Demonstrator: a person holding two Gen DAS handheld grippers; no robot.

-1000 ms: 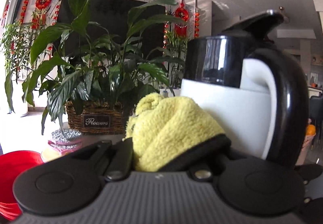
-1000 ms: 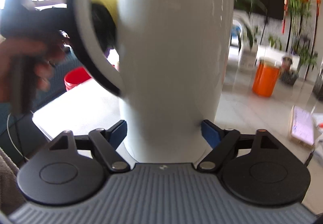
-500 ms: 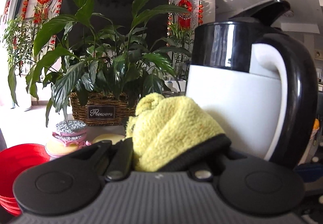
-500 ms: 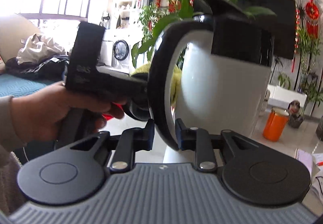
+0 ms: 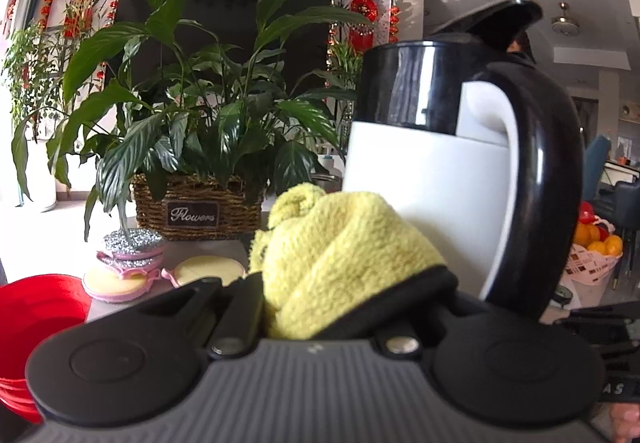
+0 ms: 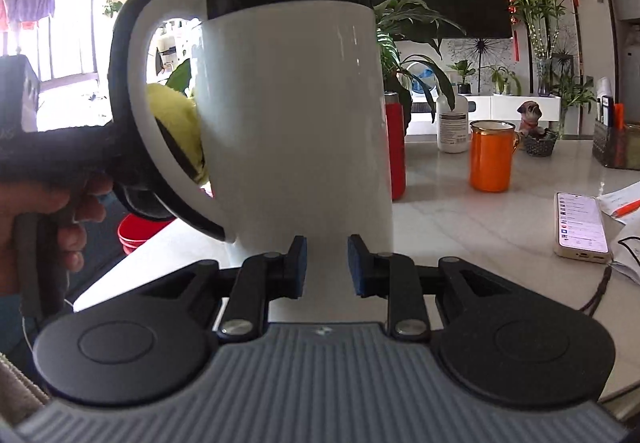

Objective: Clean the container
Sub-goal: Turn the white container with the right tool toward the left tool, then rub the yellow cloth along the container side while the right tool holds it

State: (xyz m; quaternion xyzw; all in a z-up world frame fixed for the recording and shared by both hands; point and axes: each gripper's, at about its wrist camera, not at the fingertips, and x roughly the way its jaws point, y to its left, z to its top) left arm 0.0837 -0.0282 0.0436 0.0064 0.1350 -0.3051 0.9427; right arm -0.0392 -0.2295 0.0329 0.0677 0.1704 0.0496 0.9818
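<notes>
Yellow terry cloth (image 5: pixel 340 255) fills the left tool (image 5: pixel 344 283), which is clenched on the bunched fabric — the wad bulges up between its black fingers (image 5: pixel 240 307) and presses against the white wall of the kettle (image 5: pixel 432 179). In the right wrist view the same cloth (image 6: pixel 176 123) shows through the loop of the kettle's black handle (image 6: pixel 132 115), lying against the body on the handle side, and a hand (image 6: pixel 48 219) grips the left tool's stem just behind it.

The kettle (image 6: pixel 296 115) stands upright on the pale desk (image 6: pixel 480 219), white below and glossy black around the top, with its lid flap raised. The right tool (image 6: pixel 327 265) sits low in front of the kettle's base; its blue-padded fingers (image 6: pixel 298 263) have just been closing and now stand a narrow gap apart with nothing between them — released, not touching the kettle as far as the view shows.

Behind the kettle in the left wrist view are a leafy plant in a wicker basket (image 5: pixel 196 207) labelled "Flowers", a stack of round scrub pads (image 5: pixel 128 259) and a red bucket (image 5: pixel 36 315) at the desk's edge. On the far side of the desk stand an orange mug (image 6: pixel 492 155), a white bottle (image 6: pixel 452 123) and a red flask (image 6: pixel 396 147) just beside the kettle; a phone (image 6: pixel 580 227) lies face up nearer the right tool.
</notes>
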